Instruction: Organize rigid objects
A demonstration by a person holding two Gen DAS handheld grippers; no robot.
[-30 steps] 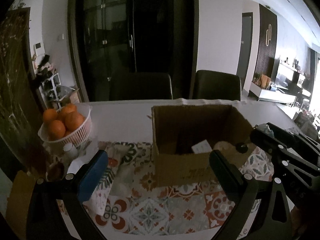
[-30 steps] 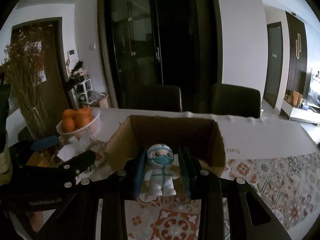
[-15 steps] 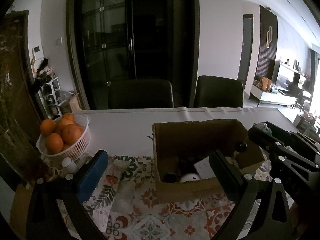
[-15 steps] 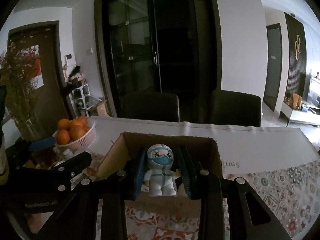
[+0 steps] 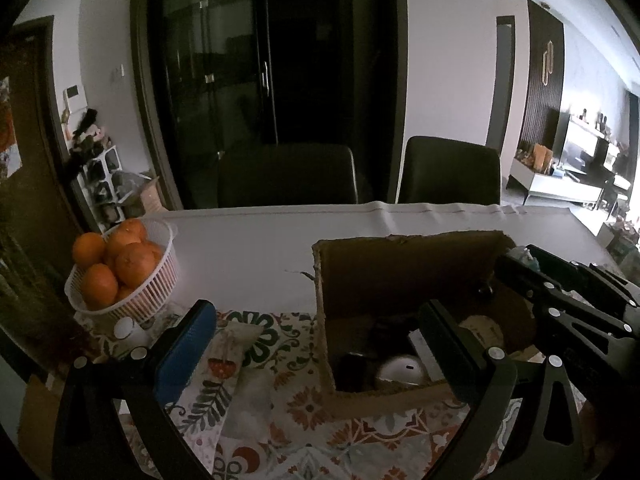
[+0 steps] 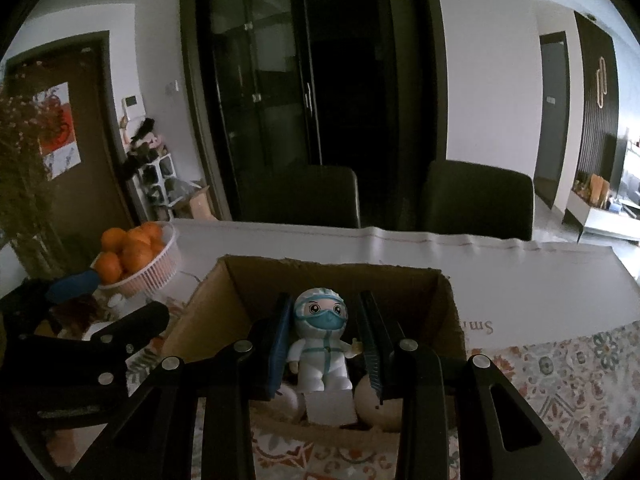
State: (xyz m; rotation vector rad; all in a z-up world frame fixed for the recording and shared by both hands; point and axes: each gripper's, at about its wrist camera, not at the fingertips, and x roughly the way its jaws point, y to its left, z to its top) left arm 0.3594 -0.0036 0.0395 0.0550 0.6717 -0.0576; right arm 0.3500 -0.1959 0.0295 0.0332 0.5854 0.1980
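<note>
A small toy figure [image 6: 322,344] in a white suit with a blue mask stands upright between the pads of my right gripper [image 6: 325,308], which is shut on it. It hangs over the open top of a brown cardboard box [image 6: 320,280]. Below it in the box lie a white block [image 6: 328,404] and a tan ball [image 6: 380,400]. My left gripper [image 5: 316,312] is open, with nothing between its fingers, just left of the box [image 5: 400,272]. A white round object [image 5: 400,368] and a dark item [image 5: 352,364] lie in the box's near corner.
A white basket of oranges [image 5: 132,280] stands at the table's left, with a small white bottle [image 5: 128,330] before it. A patterned cloth [image 5: 280,420] covers the near table, and a printed pouch [image 5: 232,344] lies on it. Two dark chairs [image 5: 288,176] stand behind the table.
Both grippers have moved forward toward the box. The figure, earlier in front of the near wall, now hangs over the opening. More of the box's inside shows in both views.
</note>
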